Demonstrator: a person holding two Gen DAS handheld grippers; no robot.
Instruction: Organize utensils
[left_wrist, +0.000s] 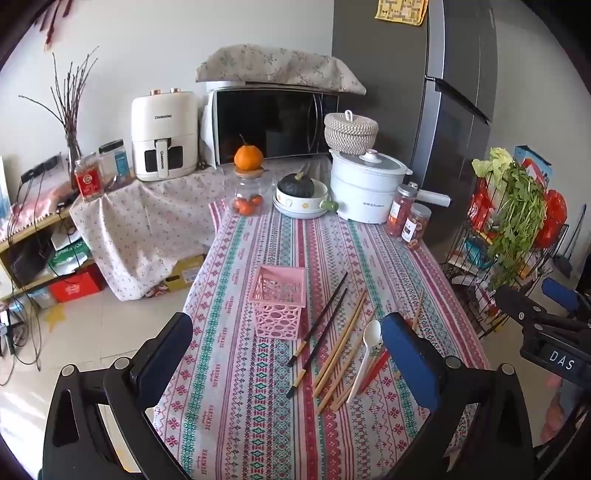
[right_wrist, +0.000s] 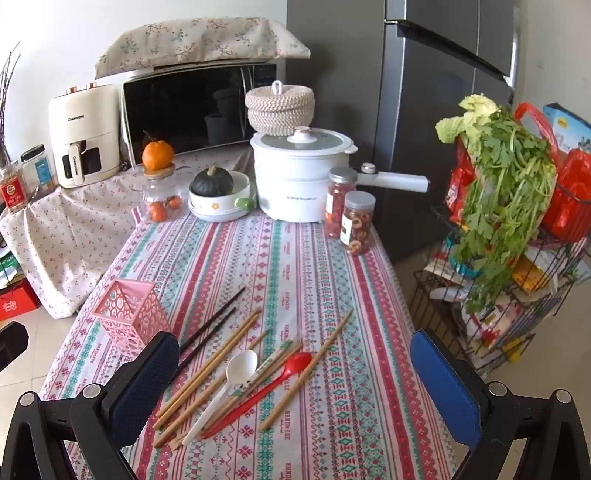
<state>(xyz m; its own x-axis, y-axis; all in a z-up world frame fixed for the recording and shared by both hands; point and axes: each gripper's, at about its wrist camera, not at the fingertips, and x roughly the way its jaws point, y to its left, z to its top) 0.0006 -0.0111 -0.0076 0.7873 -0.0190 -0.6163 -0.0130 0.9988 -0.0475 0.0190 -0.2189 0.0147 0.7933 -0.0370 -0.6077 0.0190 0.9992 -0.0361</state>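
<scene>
A pink lattice holder (left_wrist: 279, 306) (right_wrist: 129, 317) stands empty on the patterned tablecloth (left_wrist: 258, 424). To its right lie two dark chopsticks (left_wrist: 321, 325) (right_wrist: 214, 319), several bamboo chopsticks (left_wrist: 341, 350) (right_wrist: 207, 365), a white spoon (left_wrist: 365, 354) (right_wrist: 229, 384) and a red spoon (right_wrist: 273, 384) (left_wrist: 375, 369). One bamboo chopstick (right_wrist: 306, 369) lies apart to the right. My left gripper (left_wrist: 288, 354) is open and empty above the table's near end. My right gripper (right_wrist: 295, 384) is open and empty over the utensils; it also shows at the right edge of the left wrist view (left_wrist: 546, 314).
At the table's far end stand a white electric pot (right_wrist: 299, 177), two snack jars (right_wrist: 351, 218), a bowl holding a green squash (right_wrist: 218, 199) and a glass jar topped with an orange (right_wrist: 159, 184). A wire rack with greens (right_wrist: 509, 236) stands right of the table.
</scene>
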